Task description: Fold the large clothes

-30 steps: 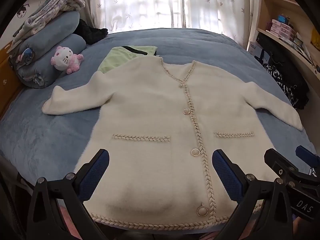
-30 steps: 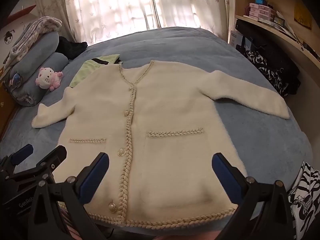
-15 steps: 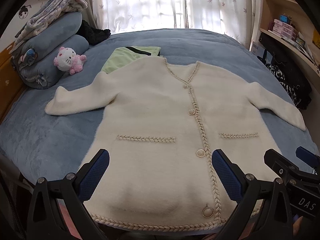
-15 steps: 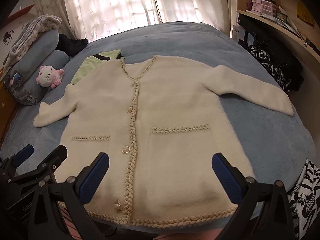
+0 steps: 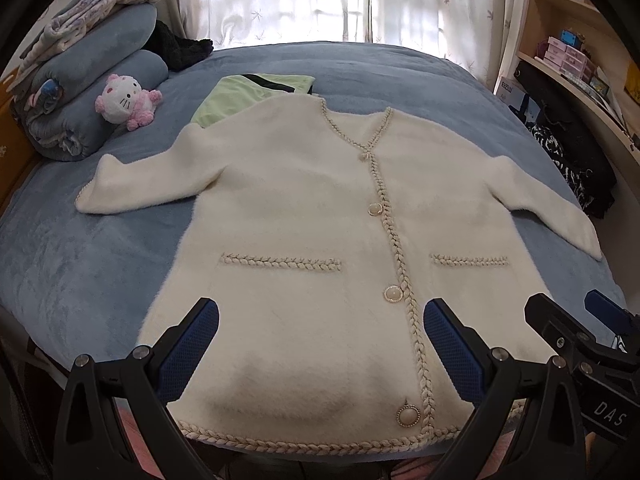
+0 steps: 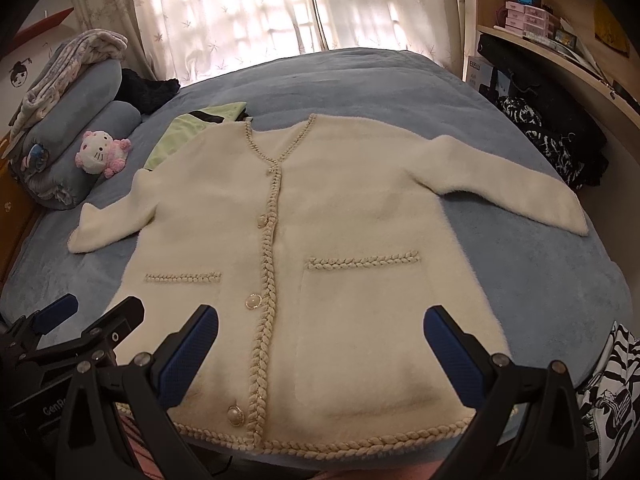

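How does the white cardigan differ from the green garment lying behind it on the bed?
The white cardigan lies spread flat with both sleeves out; the green garment looks folded, though partly hidden. The cardigan is fluffy, with braided trim and pearl buttons; the green garment looks smooth, with a black band. The cardigan overlaps the green garment's near edge. Both rest on the blue bed.

Both wrist cameras are hovering low at the bed's 6 o'clock edge, facing 12 o'clock, sharing the cardigan.

Bright backlight through curtains; sharp focus; fisheye bending, dark corners.
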